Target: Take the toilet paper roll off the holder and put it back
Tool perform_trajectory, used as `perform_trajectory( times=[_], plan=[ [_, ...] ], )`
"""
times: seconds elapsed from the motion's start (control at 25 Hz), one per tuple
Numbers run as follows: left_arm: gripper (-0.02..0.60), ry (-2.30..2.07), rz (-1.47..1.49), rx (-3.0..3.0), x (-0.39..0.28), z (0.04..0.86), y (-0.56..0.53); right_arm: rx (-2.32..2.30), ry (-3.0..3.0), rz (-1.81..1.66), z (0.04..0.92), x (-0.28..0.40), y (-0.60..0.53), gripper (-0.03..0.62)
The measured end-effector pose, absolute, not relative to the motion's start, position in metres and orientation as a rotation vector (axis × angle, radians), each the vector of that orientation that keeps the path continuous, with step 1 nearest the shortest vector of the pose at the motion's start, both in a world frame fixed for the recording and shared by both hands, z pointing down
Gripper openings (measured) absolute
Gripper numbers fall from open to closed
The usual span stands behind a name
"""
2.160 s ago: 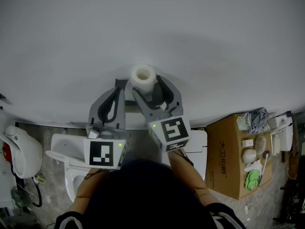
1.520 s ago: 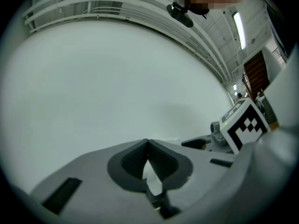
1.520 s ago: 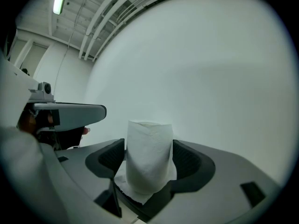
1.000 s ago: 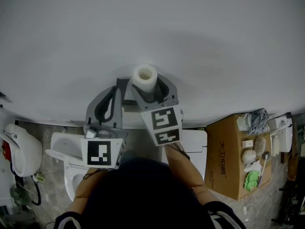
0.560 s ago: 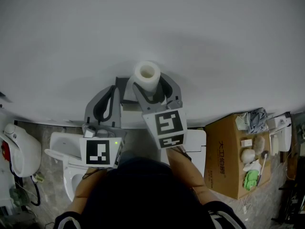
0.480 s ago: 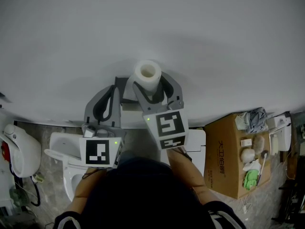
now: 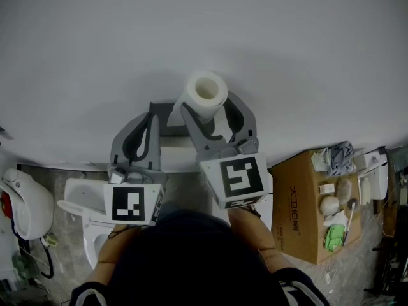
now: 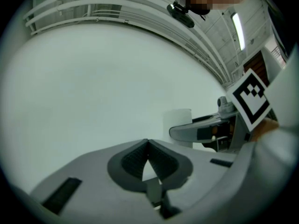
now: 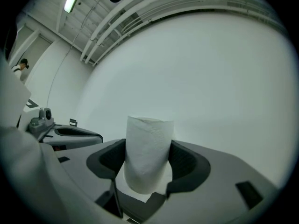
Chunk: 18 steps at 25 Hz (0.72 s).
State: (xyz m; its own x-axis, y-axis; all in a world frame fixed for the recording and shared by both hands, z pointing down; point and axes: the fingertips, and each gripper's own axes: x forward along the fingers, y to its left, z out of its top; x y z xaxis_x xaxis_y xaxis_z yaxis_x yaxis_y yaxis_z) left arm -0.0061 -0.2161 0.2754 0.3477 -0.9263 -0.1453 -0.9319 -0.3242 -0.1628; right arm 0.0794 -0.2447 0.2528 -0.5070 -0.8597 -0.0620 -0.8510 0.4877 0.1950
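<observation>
A white toilet paper roll (image 7: 205, 94) stands upright against the white wall, gripped by its sides. My right gripper (image 7: 208, 104) is shut on it. In the right gripper view the roll (image 9: 148, 148) fills the gap between the dark pads (image 9: 189, 160). My left gripper (image 7: 151, 109) hangs just left of it, shut with nothing in it; its tips meet in the left gripper view (image 8: 148, 142), where the roll (image 8: 177, 119) shows to the right. Between the two grippers a dark grey plate with a pale bar (image 7: 171, 132) sits against the wall, possibly the holder; most of it is hidden.
A white toilet (image 7: 83, 204) stands below at the left, with another white fixture (image 7: 22, 203) further left. A cardboard box (image 7: 305, 204) with several small items on top stands at the right. The plain white wall (image 7: 204, 30) fills the upper view.
My right gripper has carried the roll upward along the wall and slightly right, away from the dark plate. The left gripper has stayed about where it was, still shut.
</observation>
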Motion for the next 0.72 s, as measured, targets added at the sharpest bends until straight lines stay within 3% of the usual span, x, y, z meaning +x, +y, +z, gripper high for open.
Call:
perform_trajectory(
  times=[0.72],
  plan=[
    [-0.002, 1.644, 0.082, -2.432, 0.017, 0.271, -0.211, 1.870, -2.538, -0.372, 0.221, 0.183, -0.222, 0.295]
  ],
)
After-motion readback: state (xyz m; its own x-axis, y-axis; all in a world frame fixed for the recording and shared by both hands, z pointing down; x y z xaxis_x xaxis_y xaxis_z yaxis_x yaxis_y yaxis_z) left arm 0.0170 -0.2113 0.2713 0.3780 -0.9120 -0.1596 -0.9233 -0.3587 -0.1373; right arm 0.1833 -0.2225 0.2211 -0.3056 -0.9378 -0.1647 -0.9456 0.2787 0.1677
